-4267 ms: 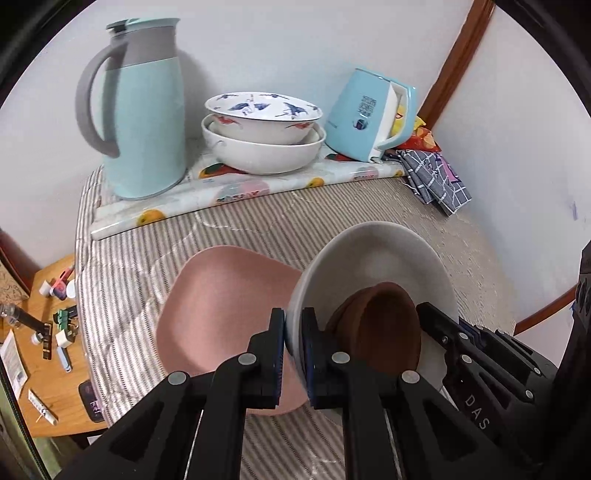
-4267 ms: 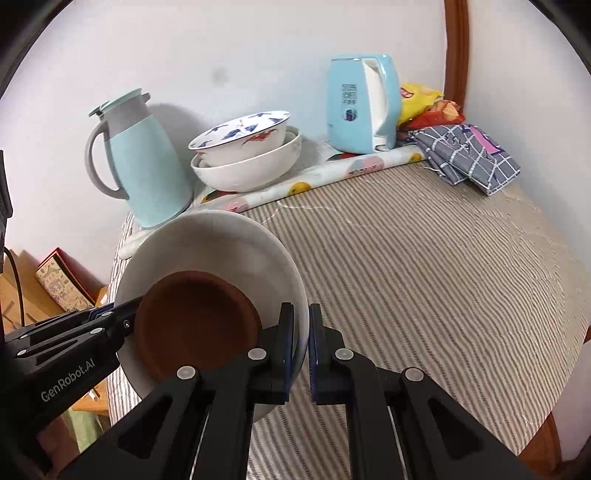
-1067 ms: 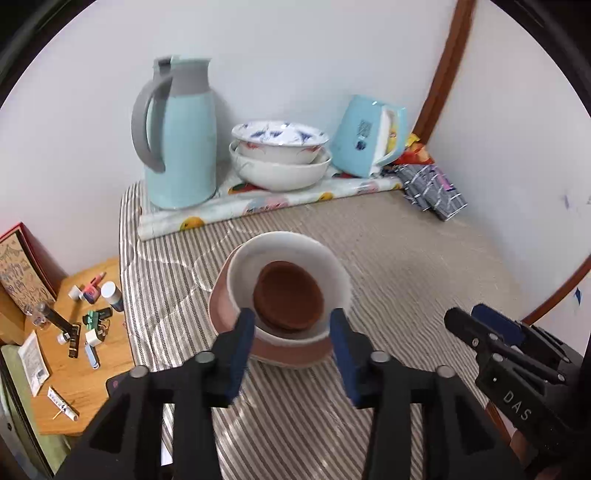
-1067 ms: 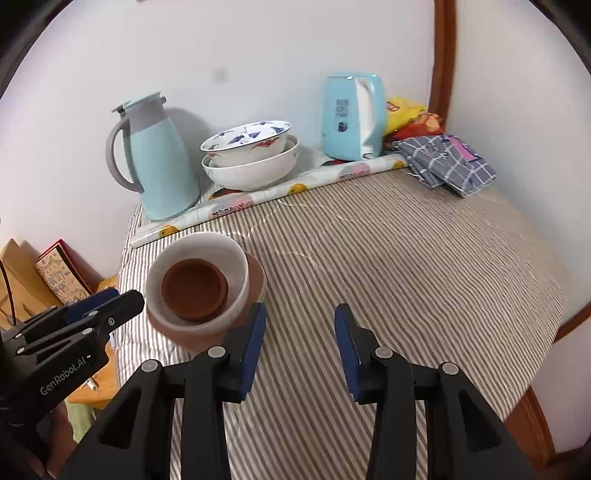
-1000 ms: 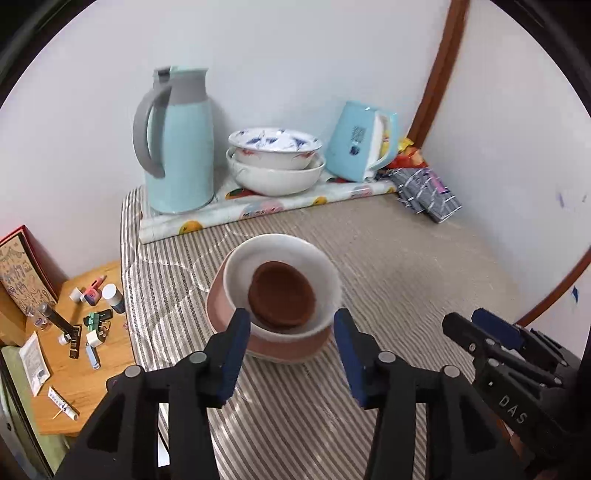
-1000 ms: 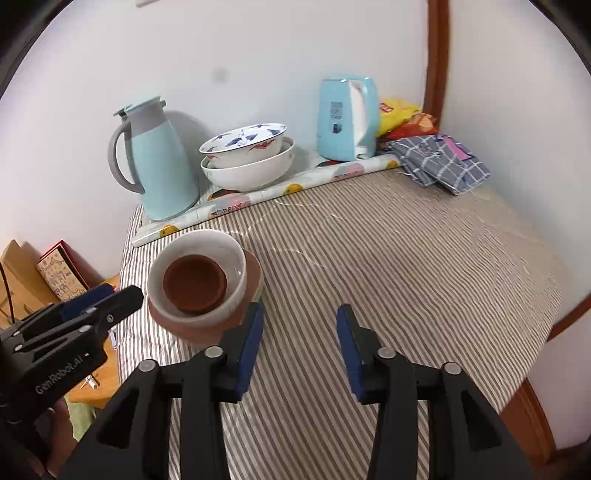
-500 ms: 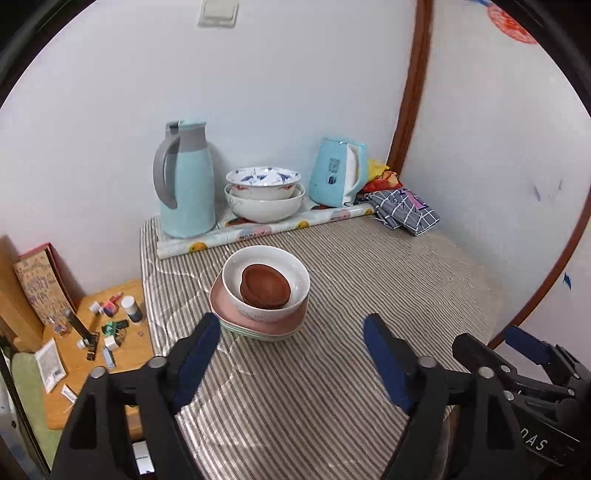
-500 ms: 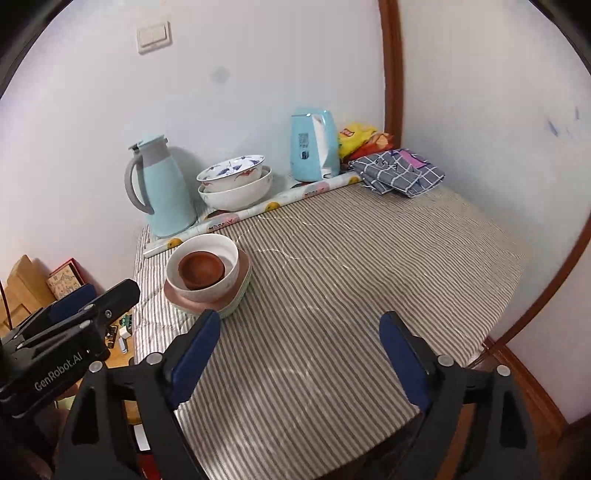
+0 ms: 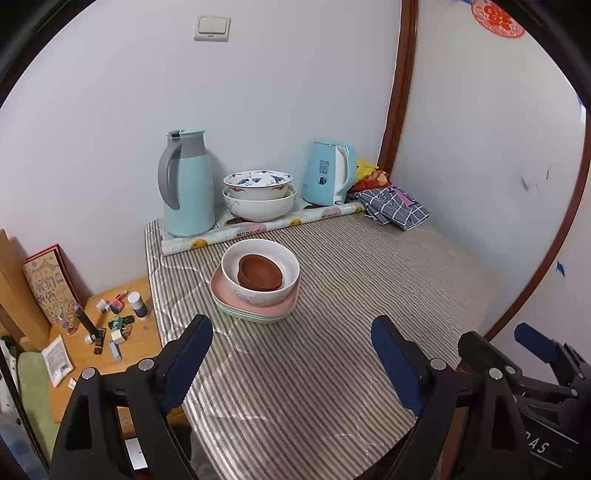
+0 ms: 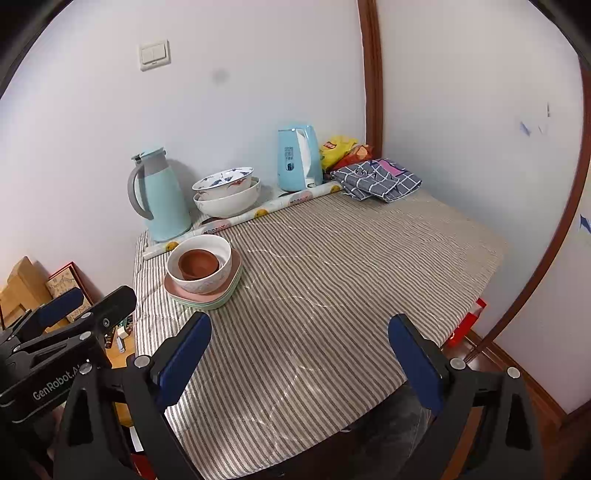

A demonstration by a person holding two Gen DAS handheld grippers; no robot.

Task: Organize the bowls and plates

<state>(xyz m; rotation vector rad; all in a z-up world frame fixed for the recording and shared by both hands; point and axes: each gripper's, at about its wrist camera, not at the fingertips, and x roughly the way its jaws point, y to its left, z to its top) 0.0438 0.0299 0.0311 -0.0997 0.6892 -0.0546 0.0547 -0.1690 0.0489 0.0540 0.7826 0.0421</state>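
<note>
Striped quilted cloth covers the table, mostly bare toward its right edge. Near the left edge, pastel plates carry a white bowl holding a brown bowl. Left gripper and right gripper, jaws just widened, grip nothing.

Pale walls meet at a brown wooden corner trim; light switch above.

I am looking down on the counter, lying under a striped cloth. A stack of plates is sitting near its left edge. A rolled patterned sheet is lying along the back, with folded checked cloth resting in the far right corner.
</note>
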